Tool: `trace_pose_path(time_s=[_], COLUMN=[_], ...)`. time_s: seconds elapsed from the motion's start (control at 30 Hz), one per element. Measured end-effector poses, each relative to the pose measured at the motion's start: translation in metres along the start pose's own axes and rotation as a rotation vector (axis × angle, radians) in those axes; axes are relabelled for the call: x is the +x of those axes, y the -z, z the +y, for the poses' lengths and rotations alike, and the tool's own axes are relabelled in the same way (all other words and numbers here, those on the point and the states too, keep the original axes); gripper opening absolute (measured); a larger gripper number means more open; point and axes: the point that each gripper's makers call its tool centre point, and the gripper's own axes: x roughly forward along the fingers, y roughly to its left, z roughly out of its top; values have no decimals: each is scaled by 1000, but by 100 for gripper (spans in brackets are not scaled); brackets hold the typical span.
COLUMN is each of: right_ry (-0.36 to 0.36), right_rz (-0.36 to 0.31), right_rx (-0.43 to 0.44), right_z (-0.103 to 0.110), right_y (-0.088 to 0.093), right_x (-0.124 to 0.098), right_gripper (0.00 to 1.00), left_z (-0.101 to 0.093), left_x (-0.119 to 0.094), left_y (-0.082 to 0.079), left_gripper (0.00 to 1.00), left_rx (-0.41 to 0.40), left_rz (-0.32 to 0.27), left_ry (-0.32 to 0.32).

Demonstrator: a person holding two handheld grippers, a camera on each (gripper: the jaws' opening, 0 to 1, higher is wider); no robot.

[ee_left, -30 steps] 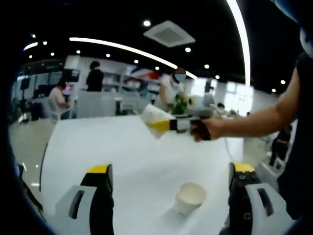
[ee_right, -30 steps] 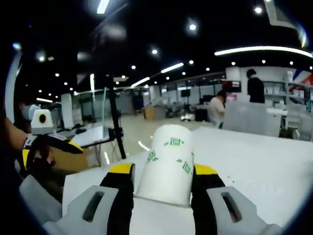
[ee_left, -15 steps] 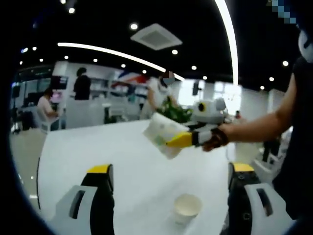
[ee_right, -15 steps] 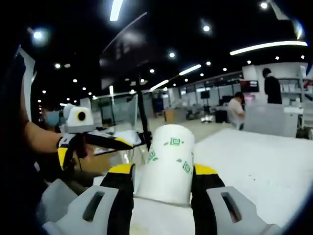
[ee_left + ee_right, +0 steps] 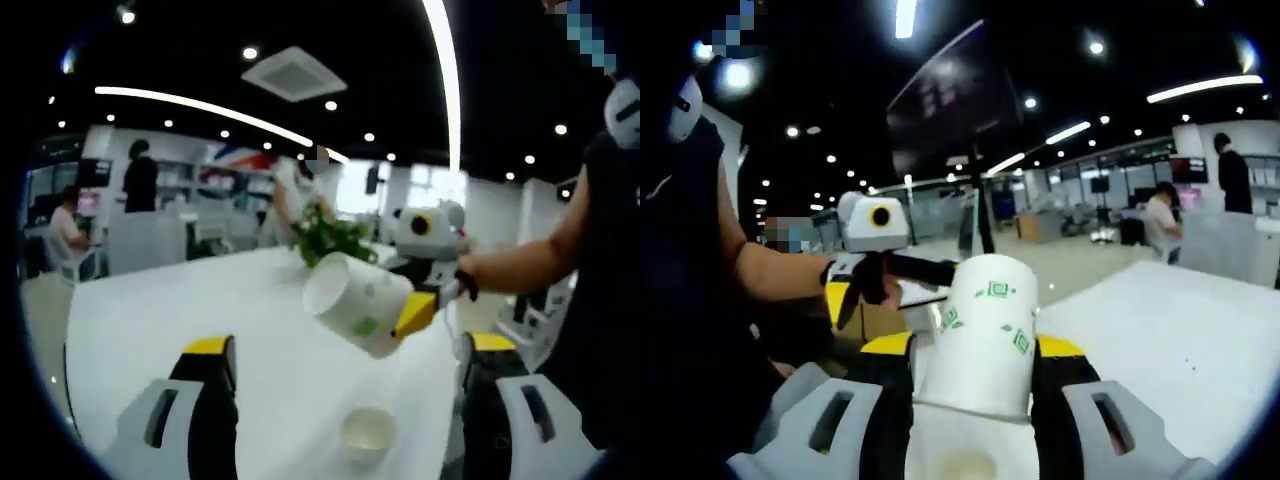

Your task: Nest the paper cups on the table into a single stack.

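My right gripper (image 5: 973,345) is shut on a white paper cup (image 5: 985,330) with green marks, held off the table. In the left gripper view that cup (image 5: 355,303) hangs tilted, its mouth turned to the left, with the right gripper (image 5: 405,312) reaching in from the right. A second white paper cup (image 5: 367,433) stands upright on the white table (image 5: 150,310), below the held one and between my left gripper's jaws. The left gripper (image 5: 347,345) is open with its jaws wide apart. It also appears in the right gripper view as the left gripper (image 5: 935,282), just left of the held cup.
A green plant (image 5: 335,240) stands at the table's far side. The person's arm (image 5: 520,260) and body fill the right of the left gripper view. The table (image 5: 1170,330) stretches away to the right. Other people stand and sit far behind.
The right gripper has carried its cup nearer and lower, over the standing cup, and tipped its mouth towards the left camera. In the right gripper view the left gripper has come close beside the cup.
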Motion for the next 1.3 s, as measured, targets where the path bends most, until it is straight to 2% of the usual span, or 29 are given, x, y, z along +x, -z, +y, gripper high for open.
trace_pose_path(time_s=[0.2,0.23,0.33,0.53,0.7,0.93,1.17,1.3], right_ry=[-71,-104,-140,-187,-207,-260,-298,-317], right_rz=[16,26,50,82,97,122,133,149], right_rx=[-11,-6,-22,-34,-37,-21,-3,-4], right_z=[17,23,33,41,45,55,64,68], right_y=[-5,-5,-2,3,5,5,6,7], right_x=[-2,-3,-2,-1,0,-1,-2,-2], right_gripper=[43,43,43,43,43,43,43,43], left_z=[-5,-7,-19,-25,-31,-45,-48,-54], left_x=[2,1,1,2,4,4,7,8], left_y=[-8,-10,-10,-7,-10,-8,-9,-4], left_gripper=[87,85,83,64,62,54,52,43], left_rx=[21,19,19,22,29,84,97,104], left_rz=[5,3,7,24,25,74,82,99], left_ry=[74,92,163,208,246,336,356,383])
